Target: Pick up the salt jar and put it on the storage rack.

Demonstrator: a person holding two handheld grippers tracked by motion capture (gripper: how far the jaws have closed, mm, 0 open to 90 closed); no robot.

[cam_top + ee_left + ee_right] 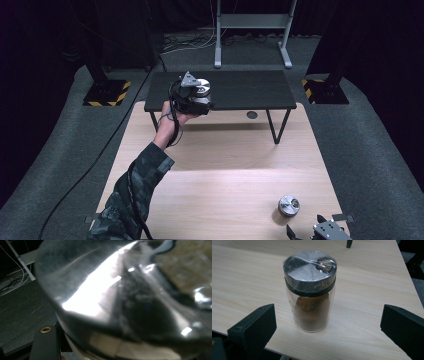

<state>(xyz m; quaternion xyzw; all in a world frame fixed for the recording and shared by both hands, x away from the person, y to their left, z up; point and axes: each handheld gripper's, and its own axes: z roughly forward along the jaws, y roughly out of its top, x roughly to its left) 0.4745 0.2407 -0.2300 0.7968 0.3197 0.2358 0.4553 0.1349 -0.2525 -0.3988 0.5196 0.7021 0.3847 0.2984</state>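
Note:
A person's left hand holds my left gripper (202, 95) over the left part of the black low table (250, 90). It is shut on a jar with a shiny metal lid (202, 86). That jar (120, 297) is blurred and very close in the left gripper view, beside one black finger (46, 345). Whether it rests on the table I cannot tell. A second glass jar (312, 290) of brown powder, its steel lid wrapped in film, stands upright on the light wooden table (225, 165) near the front right corner (288, 205). My right gripper (327, 315) is open, its jaws wide apart on either side of this jar without touching it.
The black low table stands on thin legs at the far end of the wooden table. A grey metal stand (252, 22) is behind it on the floor. Yellow-striped bases (107, 95) (320, 90) flank the table. A cable trails from the left gripper along the sleeve.

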